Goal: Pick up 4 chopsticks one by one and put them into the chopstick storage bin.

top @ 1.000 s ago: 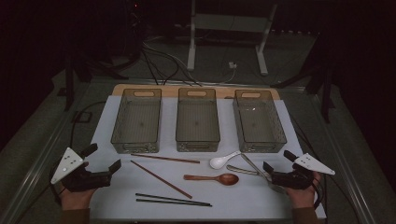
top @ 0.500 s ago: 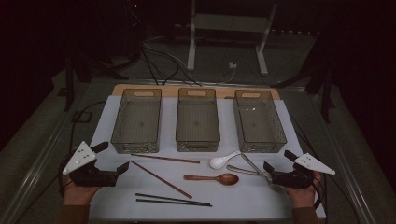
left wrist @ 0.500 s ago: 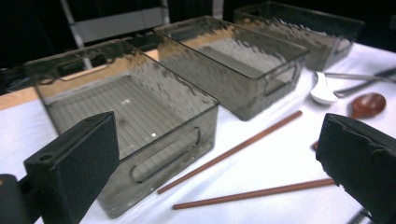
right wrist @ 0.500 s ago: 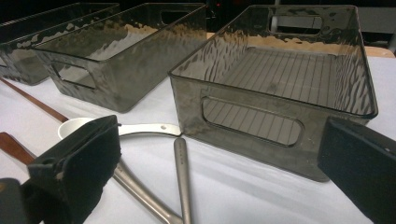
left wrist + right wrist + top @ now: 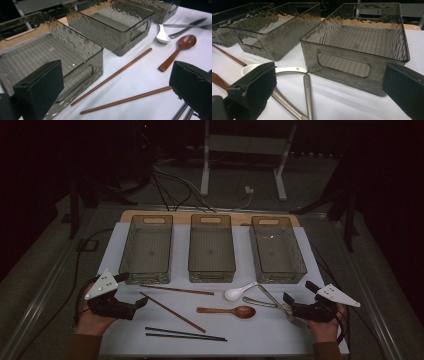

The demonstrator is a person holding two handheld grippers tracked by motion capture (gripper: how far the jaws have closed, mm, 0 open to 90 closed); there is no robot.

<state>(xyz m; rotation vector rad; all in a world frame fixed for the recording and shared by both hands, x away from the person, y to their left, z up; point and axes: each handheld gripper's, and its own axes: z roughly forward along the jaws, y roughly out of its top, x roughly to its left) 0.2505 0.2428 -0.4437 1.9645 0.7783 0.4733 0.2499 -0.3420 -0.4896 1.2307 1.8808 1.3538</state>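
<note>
at seven o'clock on the tabletop (image 5: 300, 340), the left gripper (image 5: 131, 294) gapes, empty, near thin, stiff, slippery reddish-brown wooden chopsticks (image 5: 172, 311); pinch mid-shaft.

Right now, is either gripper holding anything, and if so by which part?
Nothing is held. The left gripper and the right gripper both stand open with empty jaws, near the chopsticks and spoons on the table.

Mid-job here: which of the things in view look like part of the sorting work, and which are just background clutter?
Likely part of the job:
- three empty bins
- brown chopsticks
- black chopsticks
- wooden spoon
- white spoon
- metal cutlery
- left gripper and right gripper, both open

Probably just lying about:
- floor cables
- white stand
</note>
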